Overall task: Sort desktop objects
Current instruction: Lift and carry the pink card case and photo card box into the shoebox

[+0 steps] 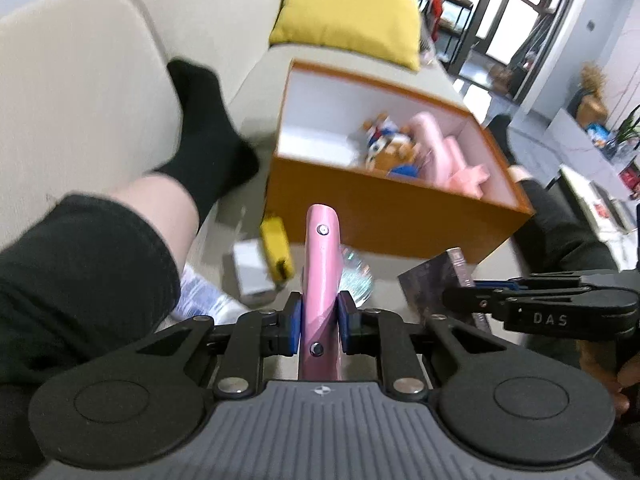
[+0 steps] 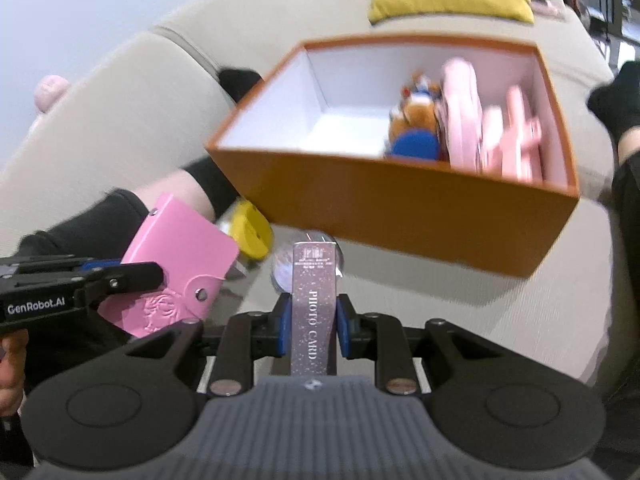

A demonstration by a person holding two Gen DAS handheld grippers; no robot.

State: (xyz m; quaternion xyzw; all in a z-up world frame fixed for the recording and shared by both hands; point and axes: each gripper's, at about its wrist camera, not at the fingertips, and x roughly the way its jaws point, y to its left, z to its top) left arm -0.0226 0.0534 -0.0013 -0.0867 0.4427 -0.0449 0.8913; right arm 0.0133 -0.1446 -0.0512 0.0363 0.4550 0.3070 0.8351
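I've got the left hand-held gripper (image 1: 319, 328) clamped on the pink card holder (image 1: 321, 276), right hand-held gripper (image 2: 310, 330) on the photo card box (image 2: 312, 308), both short of the orange box (image 2: 400, 208), ready to drop in.

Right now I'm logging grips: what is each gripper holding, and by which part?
Left gripper clamps the pink snap case across its thin edges, near its lower end. Right gripper clamps the glittery photo card box across its narrow sides.
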